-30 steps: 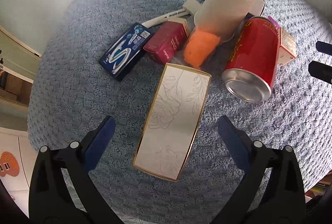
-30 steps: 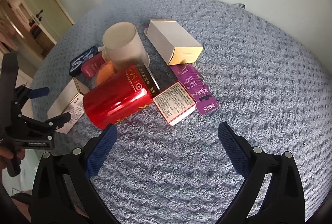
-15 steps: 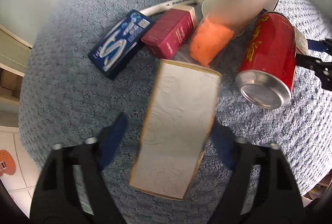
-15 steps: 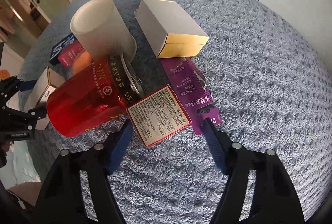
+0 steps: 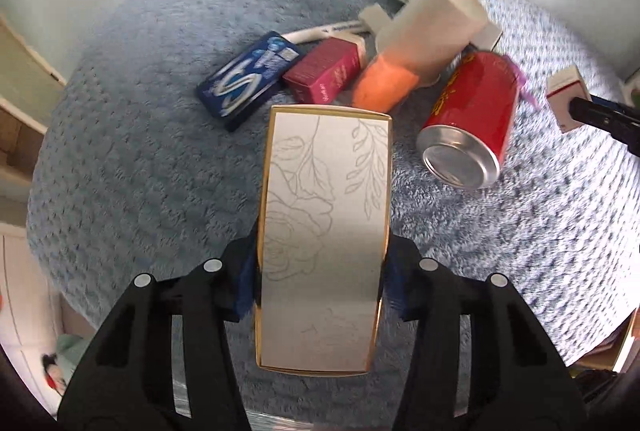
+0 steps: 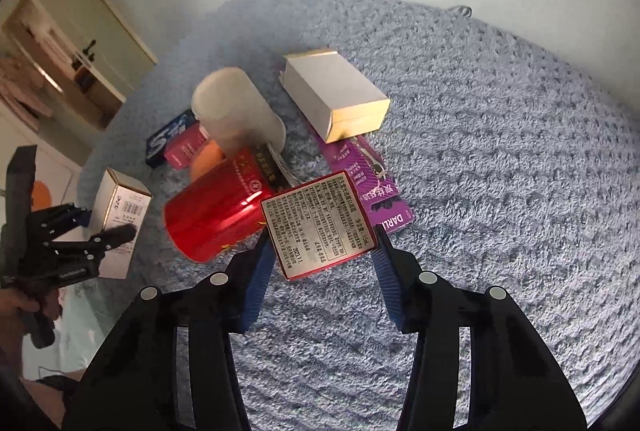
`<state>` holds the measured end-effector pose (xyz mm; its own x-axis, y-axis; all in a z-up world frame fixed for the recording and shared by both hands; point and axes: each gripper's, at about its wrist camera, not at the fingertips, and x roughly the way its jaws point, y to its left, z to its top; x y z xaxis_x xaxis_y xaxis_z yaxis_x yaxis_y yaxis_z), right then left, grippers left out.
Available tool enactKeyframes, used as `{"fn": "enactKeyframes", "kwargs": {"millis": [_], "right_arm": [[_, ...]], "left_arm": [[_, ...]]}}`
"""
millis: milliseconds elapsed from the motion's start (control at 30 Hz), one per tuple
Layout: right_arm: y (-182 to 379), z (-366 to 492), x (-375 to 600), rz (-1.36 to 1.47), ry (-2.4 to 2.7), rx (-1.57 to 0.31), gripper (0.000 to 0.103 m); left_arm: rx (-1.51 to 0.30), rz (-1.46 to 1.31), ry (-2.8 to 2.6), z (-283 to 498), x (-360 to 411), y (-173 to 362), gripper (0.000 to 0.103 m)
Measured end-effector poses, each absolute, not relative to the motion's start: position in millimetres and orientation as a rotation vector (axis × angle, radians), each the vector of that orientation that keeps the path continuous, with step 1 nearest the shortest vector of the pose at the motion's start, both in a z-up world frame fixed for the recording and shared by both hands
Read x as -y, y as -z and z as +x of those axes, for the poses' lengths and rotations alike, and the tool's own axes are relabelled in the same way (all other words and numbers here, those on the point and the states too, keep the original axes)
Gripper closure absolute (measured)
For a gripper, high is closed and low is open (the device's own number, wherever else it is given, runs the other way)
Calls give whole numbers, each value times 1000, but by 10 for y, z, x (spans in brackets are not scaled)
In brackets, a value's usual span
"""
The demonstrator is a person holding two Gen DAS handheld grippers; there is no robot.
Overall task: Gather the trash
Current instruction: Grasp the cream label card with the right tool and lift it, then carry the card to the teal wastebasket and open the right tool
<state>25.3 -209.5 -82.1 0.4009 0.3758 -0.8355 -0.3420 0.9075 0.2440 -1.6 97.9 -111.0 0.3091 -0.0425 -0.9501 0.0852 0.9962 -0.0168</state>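
**Both tongs gripping cartons over the blue towel**

Left tongs [image 5: 320, 283] have just been closing; blue pads now press both long sides of the white carton [image 5: 324, 231]. It is flat, rectangular, matte card with gold edging and a faint line-drawn rose. Its long axis runs straight away from the camera, far end toward the trash pile.

Right tongs [image 6: 320, 255] have also just been closing, clamped on the small red-edged box [image 6: 318, 221]. This one is squarish, with a glossy label face of dense print turned up at the camera and slightly skewed.

The bench is covered by a nubby blue towel [image 6: 500, 171]. On it:
- red can [image 5: 472, 119], shiny metal, lying on its side, silver base toward the left camera
- paper cup [image 6: 236, 111], tipped, over something orange and soft [image 5: 384, 87]
- dark blue gum pack [image 5: 250, 79], flat
- magenta box [image 5: 328, 75]
- white-and-gold box [image 6: 336, 95], lying flat
- purple foil wrapper [image 6: 360, 171], flat, partly under the held red-edged box
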Motion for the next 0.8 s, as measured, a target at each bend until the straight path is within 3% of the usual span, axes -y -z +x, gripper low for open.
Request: {"fn": "enactKeyframes", "kwargs": {"millis": [300,533,800], "right_arm": [[310,-55,885,-66,-858,-1028,54],[583,-750,-816,-298,-1262,-1131,54],[1152,-1788,-2442,-566,-1550,-1265,53]], "left_arm": [[-1218,-105,-153,-713,-1673,832,55],[-1248,-311,-453,-1810,-2562,940,55],[-1316,-548,-689,-2942,-3437,1421,55]]}}
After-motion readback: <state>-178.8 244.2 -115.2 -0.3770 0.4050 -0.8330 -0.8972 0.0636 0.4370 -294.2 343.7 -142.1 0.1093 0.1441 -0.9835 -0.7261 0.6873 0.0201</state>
